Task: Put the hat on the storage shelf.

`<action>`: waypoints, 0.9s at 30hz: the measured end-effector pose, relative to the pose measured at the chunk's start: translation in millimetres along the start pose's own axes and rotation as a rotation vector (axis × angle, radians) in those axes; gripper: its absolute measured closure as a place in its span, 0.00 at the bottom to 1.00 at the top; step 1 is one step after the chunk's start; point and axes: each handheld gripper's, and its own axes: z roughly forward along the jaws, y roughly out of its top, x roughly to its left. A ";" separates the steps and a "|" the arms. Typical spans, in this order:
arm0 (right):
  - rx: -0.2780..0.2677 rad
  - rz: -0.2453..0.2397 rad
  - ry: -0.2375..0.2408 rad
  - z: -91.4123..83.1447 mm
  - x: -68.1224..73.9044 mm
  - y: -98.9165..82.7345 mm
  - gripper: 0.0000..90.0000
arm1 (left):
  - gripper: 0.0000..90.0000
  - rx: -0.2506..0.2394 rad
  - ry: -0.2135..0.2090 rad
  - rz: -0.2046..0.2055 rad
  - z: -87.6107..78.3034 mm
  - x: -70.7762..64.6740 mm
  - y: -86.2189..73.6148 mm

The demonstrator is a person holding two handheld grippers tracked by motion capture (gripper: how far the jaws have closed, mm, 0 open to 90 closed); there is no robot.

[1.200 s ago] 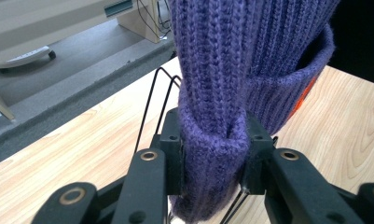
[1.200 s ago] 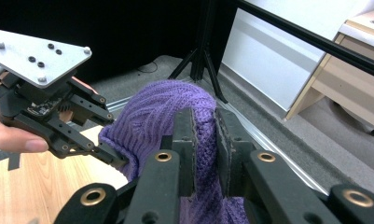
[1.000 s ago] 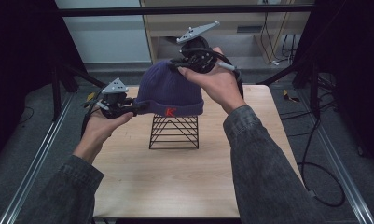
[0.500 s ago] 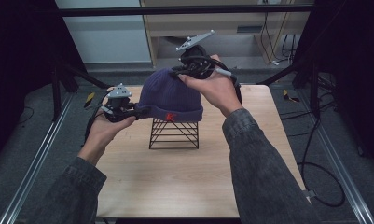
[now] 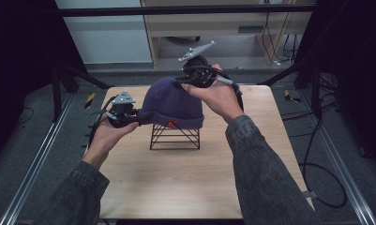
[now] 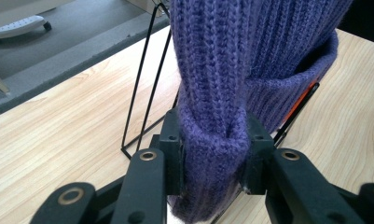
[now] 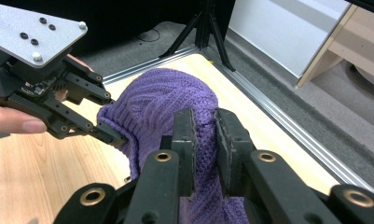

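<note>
A purple knitted beanie (image 5: 174, 101) with a small red tag is draped over a black wire stand (image 5: 175, 137) in the middle of the wooden table (image 5: 185, 183). My left gripper (image 5: 141, 117) is shut on the beanie's folded brim at its left side; in the left gripper view the brim (image 6: 215, 154) is pinched between the jaws, with the wire stand (image 6: 145, 93) behind. My right gripper (image 5: 182, 83) is shut on the knit at the beanie's far upper right. In the right gripper view the fabric (image 7: 204, 135) is bunched between the jaws, and the left gripper (image 7: 114, 136) is across the beanie (image 7: 152, 102).
A metal rail (image 5: 31, 164) runs along the table's left side. A pale cabinet (image 5: 223, 23) and cables lie on the floor behind. Bare tabletop lies in front of the stand and to its right.
Both grippers have sunk with the beanie, bringing it lower over the wire stand. Both grips are unchanged.
</note>
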 end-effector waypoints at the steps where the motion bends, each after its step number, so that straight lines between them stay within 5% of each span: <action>1: -0.001 0.001 0.001 0.1 0.1 -0.9 0.88 | 0.75 0.001 -0.001 0.001 0.2 -0.2 -0.2; 27: 0.045 0.001 0.026 12.5 6.0 -21.7 0.88 | 0.74 0.028 -0.030 -0.026 15.0 -1.3 -22.9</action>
